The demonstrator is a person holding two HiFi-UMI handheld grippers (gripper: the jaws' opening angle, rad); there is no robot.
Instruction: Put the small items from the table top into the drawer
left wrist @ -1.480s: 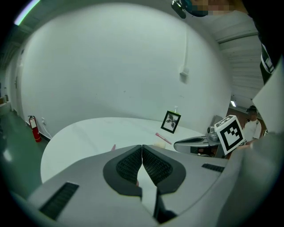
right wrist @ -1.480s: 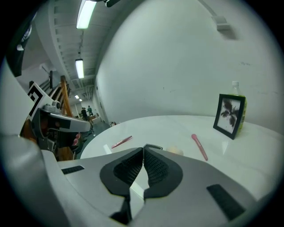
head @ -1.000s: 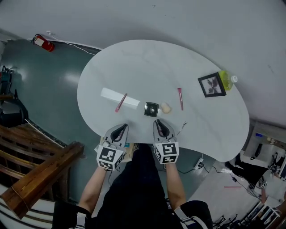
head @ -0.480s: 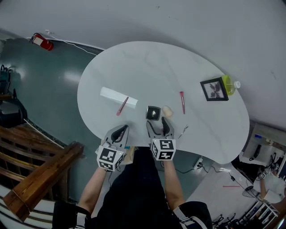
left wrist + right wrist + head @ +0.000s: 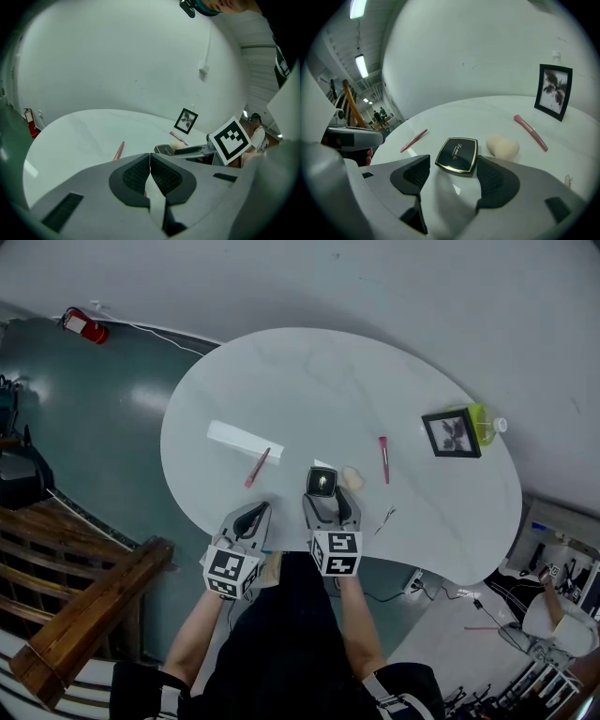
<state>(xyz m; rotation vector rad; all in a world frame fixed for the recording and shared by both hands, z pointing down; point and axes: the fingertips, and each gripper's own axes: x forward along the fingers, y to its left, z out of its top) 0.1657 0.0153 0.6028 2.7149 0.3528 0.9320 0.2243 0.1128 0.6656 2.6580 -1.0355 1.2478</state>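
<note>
Head view: the left gripper (image 5: 249, 518) and right gripper (image 5: 329, 500) sit side by side at the near edge of the white table (image 5: 309, 381), each held in one of the person's hands. The left fingers lie together with nothing between them. The right fingers stand wide apart. A black compact (image 5: 322, 482) lies flat on the table just beyond the right fingertips, in line with the gap between them. A pale sponge (image 5: 352, 477) lies just beside the compact, ahead of the outer right finger, and a pink brush (image 5: 383, 458) lies farther out on that side. A pink pencil (image 5: 257, 467) lies ahead of the left fingers, its far end by a white strip (image 5: 239, 439). A framed picture (image 5: 452, 433) and a yellow bottle (image 5: 486, 423) stand well apart, at the far right edge. Left gripper view: the pads meet along one closed seam and grip nothing; the pencil lies beyond the tips on the left, the compact and sponge beyond them on the right, next to the right gripper. Right gripper view: both pads are clear of contact, with bare table showing between them. The compact lies at the mouth of the gap, its right corner close to the right pad; whether it touches cannot be told. The sponge lies beyond the right finger, the brush farther out, and the pencil beyond the left finger.
</note>
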